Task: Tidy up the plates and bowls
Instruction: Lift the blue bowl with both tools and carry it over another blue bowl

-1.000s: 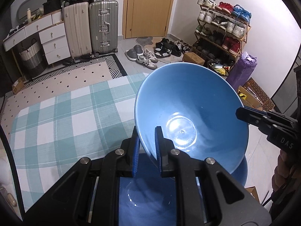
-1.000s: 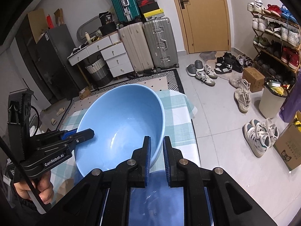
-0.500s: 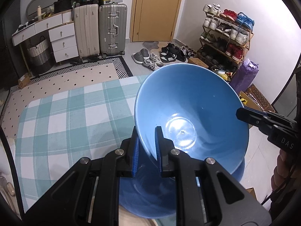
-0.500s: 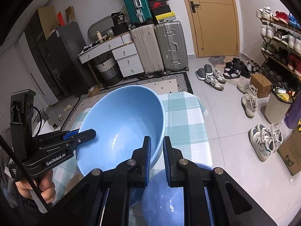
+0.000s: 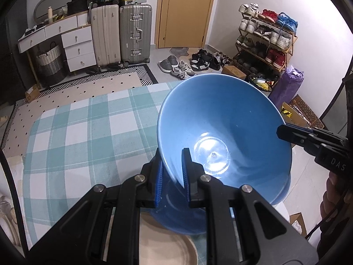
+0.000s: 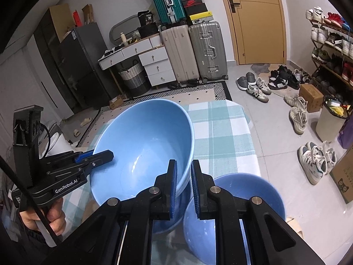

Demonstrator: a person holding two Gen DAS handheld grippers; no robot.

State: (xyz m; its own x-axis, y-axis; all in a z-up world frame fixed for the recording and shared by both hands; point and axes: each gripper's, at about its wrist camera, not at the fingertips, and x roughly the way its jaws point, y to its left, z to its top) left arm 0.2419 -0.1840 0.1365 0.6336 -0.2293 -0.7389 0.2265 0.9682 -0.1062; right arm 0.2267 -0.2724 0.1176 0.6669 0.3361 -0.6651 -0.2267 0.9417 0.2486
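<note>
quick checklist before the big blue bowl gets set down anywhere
1. Left tool clamped on the big blue bowl rim: ok, pads on both sides of the wall.
2. Right tool clamped on the opposite rim: ok.
3. Bowl clear of the checked tablecloth: ok, it is held above it, tilted.
4. Second blue bowl below as a nesting spot: ok, upright and looks empty.
5. Held bowl lined up over that bowl: not ok, it is offset to the side.
6. Beige plate clear of the path: cannot tell, the left tool mostly hides it.
</note>
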